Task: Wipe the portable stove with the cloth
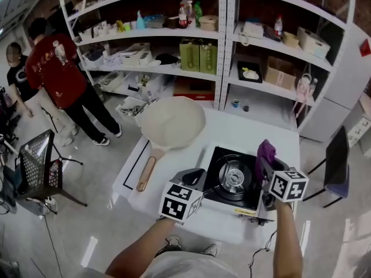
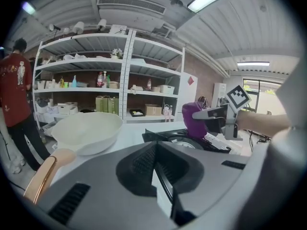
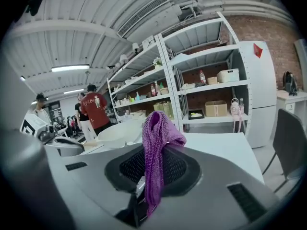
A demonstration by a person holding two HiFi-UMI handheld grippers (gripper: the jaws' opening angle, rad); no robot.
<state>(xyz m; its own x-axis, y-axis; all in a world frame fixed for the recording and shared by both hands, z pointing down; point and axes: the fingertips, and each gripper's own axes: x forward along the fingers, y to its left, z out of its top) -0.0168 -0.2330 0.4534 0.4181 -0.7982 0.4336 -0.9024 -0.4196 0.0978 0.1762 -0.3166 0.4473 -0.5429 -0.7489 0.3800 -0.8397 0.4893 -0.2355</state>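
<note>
At the right of the head view, over the right edge of the portable stove (image 1: 232, 178), the purple knitted cloth (image 1: 265, 151) hangs from my right gripper (image 1: 268, 168). The jaws are pinched together on a fold of it. I judge it to be light, soft and limp. It will drape and bunch instead of pushing flat, so the hold should stay on a gathered fold with a loose tail left to drag over the metal. In the right gripper view it shows an open, ribbed knit, folded over the jaw tips with one strand trailing down toward the camera. I cannot tell whether its lower end touches the stove.

The stove sits at lower centre of the head view, near the front edge of the white table (image 1: 255, 129). It has a black top, a round burner and a pan support that will likely snag the knit. My left gripper (image 2: 160, 181) is closed on nothing, at the stove's left side. A cream frying pan (image 1: 173, 123) lies at centre, up and left of the stove.
</note>
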